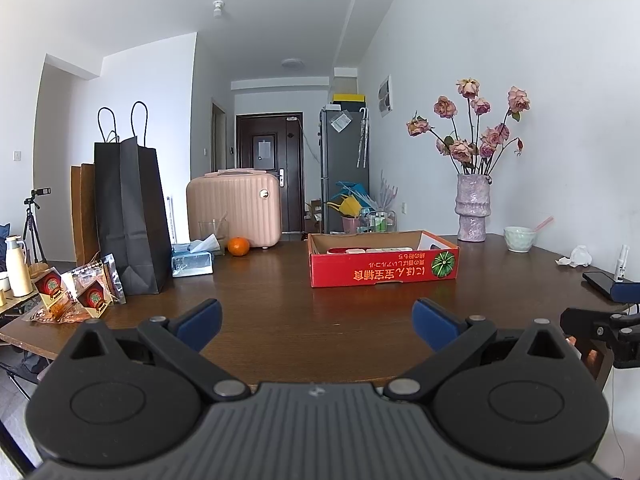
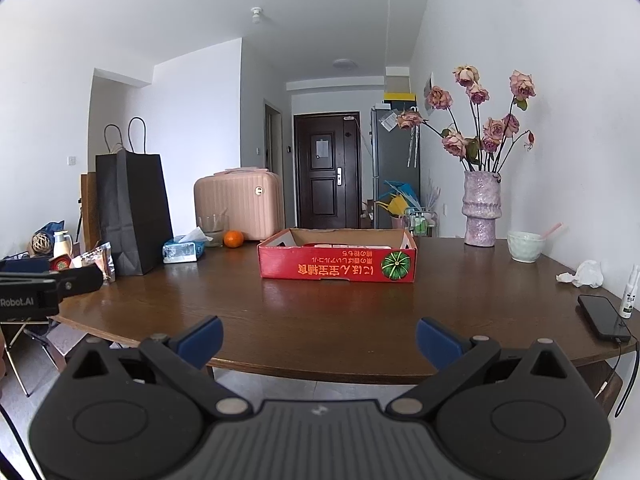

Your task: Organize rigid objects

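A red cardboard box (image 1: 384, 270) with a green pumpkin print sits on the brown table; it also shows in the right wrist view (image 2: 338, 266). Pale and red flat items lie inside it, mostly hidden by its wall. An orange (image 1: 238, 246) lies to its left, also seen from the right wrist (image 2: 233, 239). My left gripper (image 1: 318, 326) is open and empty over the table's near edge. My right gripper (image 2: 320, 342) is open and empty, just short of the table's near edge. Both are well short of the box.
On the table (image 2: 320, 320): black paper bag (image 1: 130, 216), tissue pack (image 1: 192, 262), glass (image 1: 213, 232), snack packets (image 1: 86, 288), pink suitcase (image 1: 234, 208), vase of dried roses (image 2: 481, 212), pale bowl (image 2: 525, 246), crumpled tissue (image 2: 586, 274), phone (image 2: 602, 316), small spray bottle (image 2: 629, 294).
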{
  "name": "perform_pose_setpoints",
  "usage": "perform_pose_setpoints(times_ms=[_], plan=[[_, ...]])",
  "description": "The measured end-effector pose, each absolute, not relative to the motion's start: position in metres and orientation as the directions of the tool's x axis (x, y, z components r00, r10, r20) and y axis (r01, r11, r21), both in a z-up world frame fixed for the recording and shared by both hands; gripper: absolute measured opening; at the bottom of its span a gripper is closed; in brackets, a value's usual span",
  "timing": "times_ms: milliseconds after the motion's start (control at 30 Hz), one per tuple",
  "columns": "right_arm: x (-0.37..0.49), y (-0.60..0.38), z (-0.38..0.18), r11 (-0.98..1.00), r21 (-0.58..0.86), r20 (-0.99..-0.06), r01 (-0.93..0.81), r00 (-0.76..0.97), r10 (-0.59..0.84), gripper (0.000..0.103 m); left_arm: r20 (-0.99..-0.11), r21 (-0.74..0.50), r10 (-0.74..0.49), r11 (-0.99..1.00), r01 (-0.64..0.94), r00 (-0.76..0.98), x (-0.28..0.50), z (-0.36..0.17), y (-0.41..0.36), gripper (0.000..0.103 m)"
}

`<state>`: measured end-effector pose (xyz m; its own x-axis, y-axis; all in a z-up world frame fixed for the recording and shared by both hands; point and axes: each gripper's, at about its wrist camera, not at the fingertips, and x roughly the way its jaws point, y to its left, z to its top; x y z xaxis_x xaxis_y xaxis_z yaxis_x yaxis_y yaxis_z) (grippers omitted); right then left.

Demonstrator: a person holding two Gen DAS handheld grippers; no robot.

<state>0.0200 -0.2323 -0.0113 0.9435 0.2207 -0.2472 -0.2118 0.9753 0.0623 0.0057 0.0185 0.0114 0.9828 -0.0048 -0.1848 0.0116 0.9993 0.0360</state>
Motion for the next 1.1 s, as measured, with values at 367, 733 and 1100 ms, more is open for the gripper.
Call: perform_pose_setpoints(times_ms=[367, 733, 1100], plan=[[0.0187, -0.2336, -0.0089, 0.976, 0.060, -0.242, -0.207, 0.946, 0.216, 0.103, -0.183, 0.039, -0.006, 0.999, 0.013, 0.983, 0.0059, 0.0113, 0.0187, 0.103], [0.0207, -0.2352, -0.0098, 0.977, 0.064, -0.246, -0.204, 0.945, 0.214, 0.103, -0.184, 0.039, -0.006, 0.999, 0.013, 0.983, 0.0057, 0.0113, 0.0186, 0.103], [0.0206, -0.2344, -0.0109, 0.976, 0.059, -0.248, -0.208, 0.944, 0.217, 0.103, -0.183, 0.041, -0.007, 0.999, 0.014, 0.983, 0.0064, 0.0115, 0.0189, 0.103]])
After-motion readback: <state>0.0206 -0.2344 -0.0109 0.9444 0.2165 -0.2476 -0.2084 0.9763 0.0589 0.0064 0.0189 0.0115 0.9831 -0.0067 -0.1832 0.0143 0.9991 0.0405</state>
